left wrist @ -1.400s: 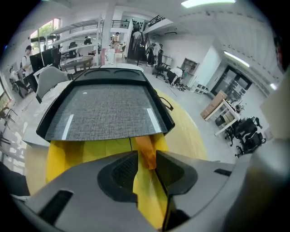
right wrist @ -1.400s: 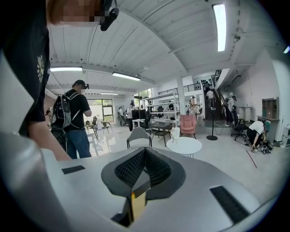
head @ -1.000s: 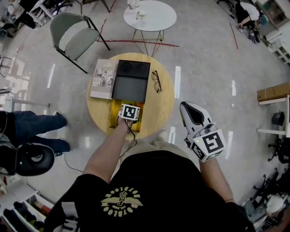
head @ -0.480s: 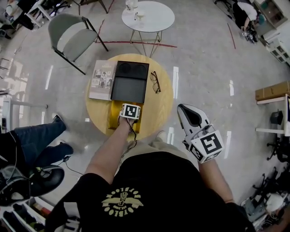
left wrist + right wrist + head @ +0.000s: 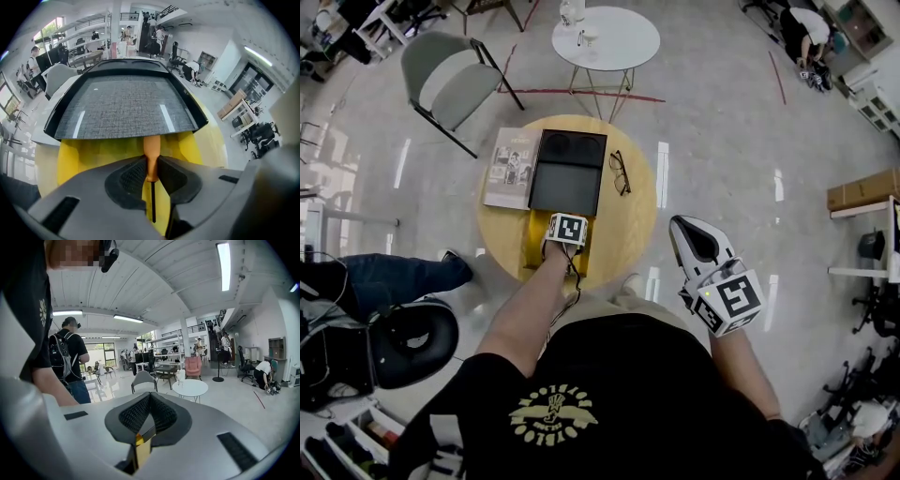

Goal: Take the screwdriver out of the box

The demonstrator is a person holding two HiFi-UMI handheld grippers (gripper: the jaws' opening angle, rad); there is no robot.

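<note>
Two risks: left gripper (image 5: 151, 165) closing on screwdriver (image 5: 151, 146) handle's shaft end, may pivot; lid (image 5: 126, 103) just ahead may snag. Right gripper (image 5: 147, 414) clenched, empty.

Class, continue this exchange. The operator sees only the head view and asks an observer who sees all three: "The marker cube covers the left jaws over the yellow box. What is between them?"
Observer: The left gripper is closing its jaws on the orange handle of the screwdriver.
Operator: How does it lie?
Observer: The handle points toward the grey panel. The black shaft runs back between the jaws, over the floor of the yellow box.
Operator: And the right jaws?
Observer: The right gripper has its jaws together, facing the white round table.
</note>
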